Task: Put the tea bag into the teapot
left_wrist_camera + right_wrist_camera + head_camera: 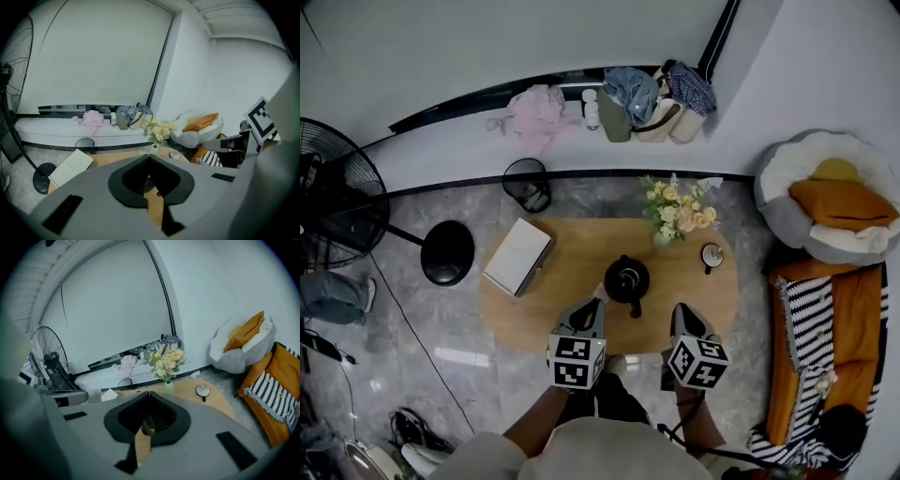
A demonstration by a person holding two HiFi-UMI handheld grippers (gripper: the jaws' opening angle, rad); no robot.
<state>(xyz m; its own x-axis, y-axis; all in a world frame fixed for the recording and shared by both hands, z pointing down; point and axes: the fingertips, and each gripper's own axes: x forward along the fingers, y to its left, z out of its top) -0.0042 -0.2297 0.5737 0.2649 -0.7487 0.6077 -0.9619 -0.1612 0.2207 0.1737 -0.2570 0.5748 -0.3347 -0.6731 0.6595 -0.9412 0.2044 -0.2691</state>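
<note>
At six o'clock from the teapot (626,278), left gripper (598,301) and right gripper (680,308) sit pressed together, empty; spread one before reaching.

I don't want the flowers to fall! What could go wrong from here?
The vase of flowers stands near the small white dish and the black teapot, so a reaching gripper might tip it. The left gripper and right gripper are both shut and empty, so they must open before grabbing anything. I can't clearly see a tea bag, so a grab could miss.
</note>
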